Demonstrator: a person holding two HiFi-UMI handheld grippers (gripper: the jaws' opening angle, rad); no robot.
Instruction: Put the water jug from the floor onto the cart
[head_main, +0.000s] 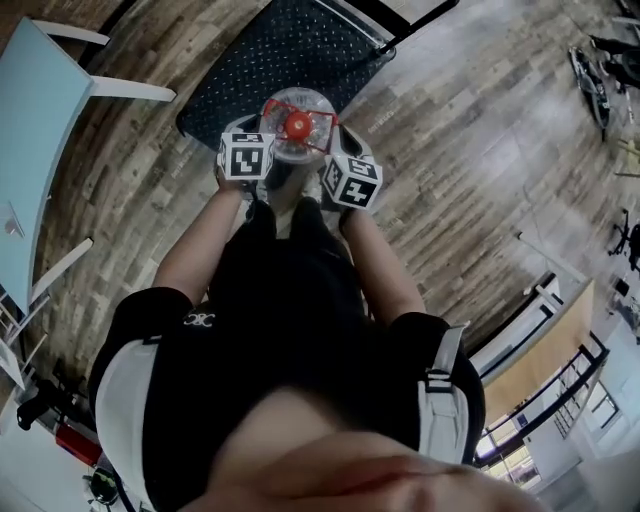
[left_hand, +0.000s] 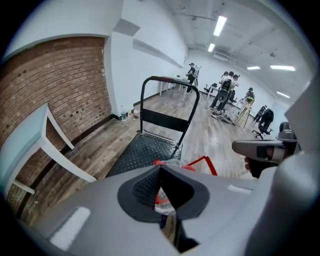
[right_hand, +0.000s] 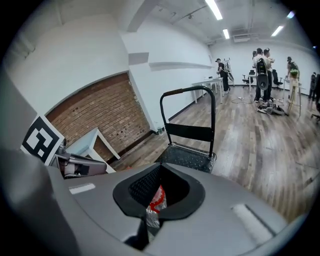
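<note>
Just short of the cart (head_main: 285, 55), left hand-held gripper (left_hand: 161, 192) and right hand-held gripper (right_hand: 152, 200) clench the water jug (head_main: 297, 112). Lifting step, I reckon; next, onward to twelve o'clock.

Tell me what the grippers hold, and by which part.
The jug. The left gripper and the right gripper each have their jaws shut on clear plastic at its top, near the red cap.

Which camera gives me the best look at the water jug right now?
Head view: the water jug shows from above, with its clear top, red cap and handle. Each gripper view catches only a sliver of it between its jaws.
</note>
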